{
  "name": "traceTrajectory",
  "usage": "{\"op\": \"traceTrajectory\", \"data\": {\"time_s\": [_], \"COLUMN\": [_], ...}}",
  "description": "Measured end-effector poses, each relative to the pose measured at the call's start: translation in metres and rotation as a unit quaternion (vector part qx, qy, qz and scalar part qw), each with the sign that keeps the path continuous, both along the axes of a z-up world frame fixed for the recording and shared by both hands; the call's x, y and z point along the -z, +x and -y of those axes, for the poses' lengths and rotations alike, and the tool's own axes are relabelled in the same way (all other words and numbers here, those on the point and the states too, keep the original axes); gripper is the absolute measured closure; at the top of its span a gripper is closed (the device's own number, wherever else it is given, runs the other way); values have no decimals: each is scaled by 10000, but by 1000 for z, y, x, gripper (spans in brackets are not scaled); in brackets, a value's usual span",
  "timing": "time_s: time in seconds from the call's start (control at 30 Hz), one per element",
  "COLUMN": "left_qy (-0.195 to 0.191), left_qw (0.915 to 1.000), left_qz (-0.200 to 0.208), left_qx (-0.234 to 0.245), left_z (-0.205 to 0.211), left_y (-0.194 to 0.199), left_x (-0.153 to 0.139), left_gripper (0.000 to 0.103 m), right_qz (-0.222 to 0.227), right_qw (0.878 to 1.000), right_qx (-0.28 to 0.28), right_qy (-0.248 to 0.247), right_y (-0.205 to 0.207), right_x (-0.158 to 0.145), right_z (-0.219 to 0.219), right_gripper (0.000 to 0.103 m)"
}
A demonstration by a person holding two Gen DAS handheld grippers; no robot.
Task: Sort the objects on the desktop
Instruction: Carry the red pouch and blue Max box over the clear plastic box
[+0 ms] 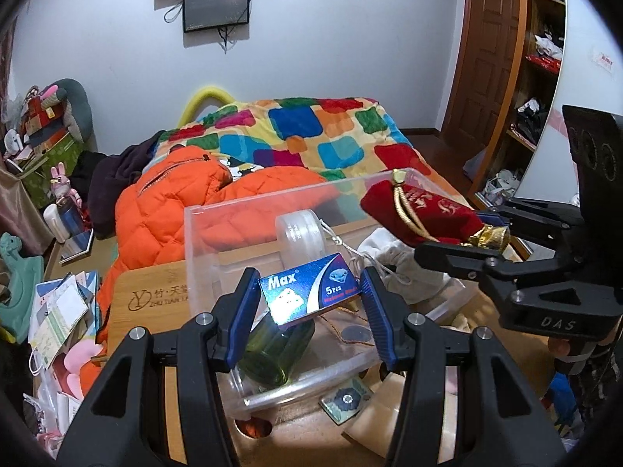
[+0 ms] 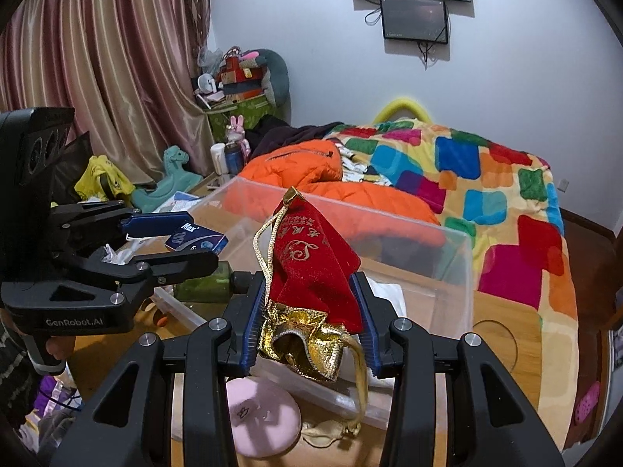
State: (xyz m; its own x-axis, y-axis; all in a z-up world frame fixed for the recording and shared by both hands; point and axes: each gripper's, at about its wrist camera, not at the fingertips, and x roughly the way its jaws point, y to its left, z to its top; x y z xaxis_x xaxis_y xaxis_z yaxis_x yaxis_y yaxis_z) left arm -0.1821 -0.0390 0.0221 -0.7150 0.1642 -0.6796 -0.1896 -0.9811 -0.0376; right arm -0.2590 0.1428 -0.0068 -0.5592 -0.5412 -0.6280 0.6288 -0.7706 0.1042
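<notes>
My left gripper [image 1: 309, 295] is shut on a small blue "Max" box [image 1: 307, 290] and holds it above the clear plastic bin [image 1: 202, 233]. It also shows in the right wrist view [image 2: 196, 238]. My right gripper [image 2: 309, 319] is shut on a red velvet pouch with a gold lining and cord [image 2: 307, 260], held over the bin's right side; the pouch also shows in the left wrist view [image 1: 420, 214]. In the bin lie a green bottle [image 1: 272, 350], a round clear case [image 1: 300, 233] and a white cloth bag [image 1: 401, 268].
The bin stands on a bamboo lap desk [image 1: 152, 292] on a bed with an orange jacket [image 1: 175, 202] and a patchwork blanket [image 1: 311, 128]. A pink round object [image 2: 264, 416] and a gold bag [image 2: 331, 428] lie before the bin. Papers [image 1: 58, 311] lie at left.
</notes>
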Motion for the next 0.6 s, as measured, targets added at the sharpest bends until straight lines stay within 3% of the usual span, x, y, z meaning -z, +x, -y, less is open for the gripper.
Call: {"op": "traceTrajectory", "data": {"time_s": [0.6], "left_qy": [-150], "left_qw": [9996], "left_qz": [226], "left_qx": [62], "left_z": [-6], "left_y": [-17], "left_x": [21], "left_gripper": [51], "right_qz": [136], "right_qw": [9990], "right_qx": [-66], "right_qy": [429], "right_y": [-20], "right_x": [23], "right_z": [18], "right_gripper": [63]}}
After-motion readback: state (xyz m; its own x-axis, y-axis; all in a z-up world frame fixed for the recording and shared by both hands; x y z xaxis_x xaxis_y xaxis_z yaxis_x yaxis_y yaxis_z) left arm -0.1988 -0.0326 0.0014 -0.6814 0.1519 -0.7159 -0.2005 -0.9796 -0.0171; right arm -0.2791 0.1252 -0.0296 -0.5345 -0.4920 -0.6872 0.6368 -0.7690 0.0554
